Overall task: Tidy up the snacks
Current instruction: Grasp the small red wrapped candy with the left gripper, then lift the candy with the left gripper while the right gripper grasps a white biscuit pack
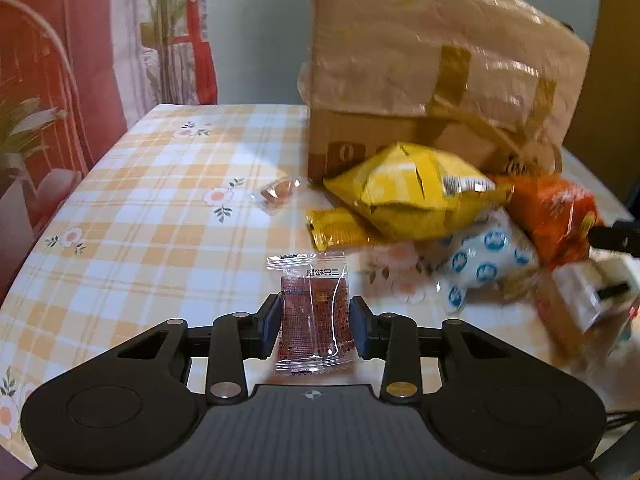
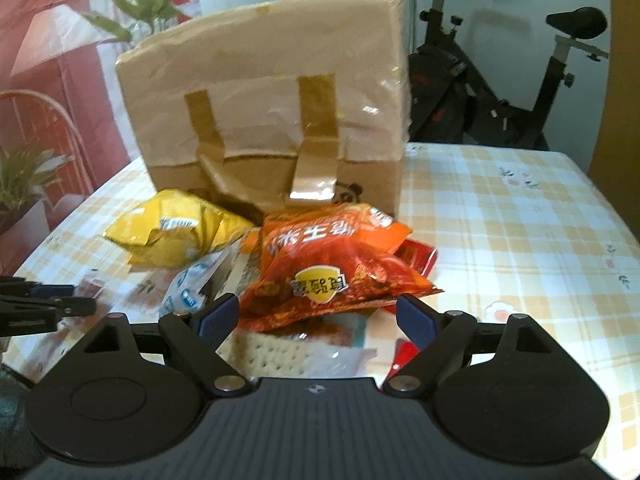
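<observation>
My left gripper [image 1: 315, 322] is shut on a clear sachet of red-brown snack [image 1: 312, 312], held just above the checked tablecloth [image 1: 160, 208]. My right gripper [image 2: 317, 320] is open, its pads on either side of the near end of an orange snack bag [image 2: 332, 264] that lies on a pile of packets. The pile also holds a yellow bag [image 1: 412, 196], a gold wafer pack [image 1: 336, 228] and a white pack with blue dots [image 1: 484, 256]. The yellow bag [image 2: 176, 228] lies left of the orange bag in the right wrist view.
A tall taped cardboard box [image 1: 436, 64] stands behind the pile; it also shows in the right wrist view [image 2: 272, 108]. A small clear-wrapped sweet [image 1: 278, 194] lies alone to the left. An exercise bike [image 2: 500, 80] stands beyond the table's far edge. A cracker pack [image 2: 276, 352] lies under my right gripper.
</observation>
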Available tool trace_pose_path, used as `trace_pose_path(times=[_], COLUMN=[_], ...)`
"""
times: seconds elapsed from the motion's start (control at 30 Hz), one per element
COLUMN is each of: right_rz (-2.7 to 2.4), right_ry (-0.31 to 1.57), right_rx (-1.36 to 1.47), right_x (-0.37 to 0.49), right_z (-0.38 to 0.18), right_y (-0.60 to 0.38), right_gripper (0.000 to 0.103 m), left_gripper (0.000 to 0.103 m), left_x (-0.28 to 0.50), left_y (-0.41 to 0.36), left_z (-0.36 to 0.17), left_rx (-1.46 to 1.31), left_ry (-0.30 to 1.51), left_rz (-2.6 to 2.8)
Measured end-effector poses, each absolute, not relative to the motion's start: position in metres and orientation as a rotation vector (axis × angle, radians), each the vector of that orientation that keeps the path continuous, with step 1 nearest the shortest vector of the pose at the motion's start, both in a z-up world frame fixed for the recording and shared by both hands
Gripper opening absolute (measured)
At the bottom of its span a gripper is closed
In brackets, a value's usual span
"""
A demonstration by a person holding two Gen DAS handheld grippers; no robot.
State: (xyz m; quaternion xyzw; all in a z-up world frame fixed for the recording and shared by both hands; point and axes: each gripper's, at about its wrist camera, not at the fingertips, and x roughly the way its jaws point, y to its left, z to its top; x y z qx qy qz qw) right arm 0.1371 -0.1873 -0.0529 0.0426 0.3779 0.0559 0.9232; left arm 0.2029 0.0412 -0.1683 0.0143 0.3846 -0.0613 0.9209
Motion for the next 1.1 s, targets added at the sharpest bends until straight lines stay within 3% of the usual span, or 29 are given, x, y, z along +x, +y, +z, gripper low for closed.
trace_pose_path(times=[0.67, 0.93, 0.97, 1.1], right_rz=[0.562, 0.512, 0.487, 0.435], right_ry=[0.899, 0.910, 0.905, 0.912], right_rx=[-0.323, -0.182, -0.171, -0.063], right_x=[0.133, 0.146, 0.148, 0.155], right_z=[-0.053, -0.067, -0.066, -0.063], right_y=[-0.162, -0.162, -0.160, -0.160], right_gripper=[0.087, 0.085, 0.079, 0.072], left_gripper=[0.039, 0.039, 0.039, 0.039], left_x=[0.191, 0.190, 0.191, 0.190], left_y=[0.034, 0.030, 0.030, 0.028], left_z=[-0.155, -0.158, -0.158, -0.158], left_rx=[-0.012, 0.002, 0.004, 0.015], left_ry=[0.736, 0.741, 0.742, 0.739], left_rz=[-0.197, -0.218, -0.221, -0.229])
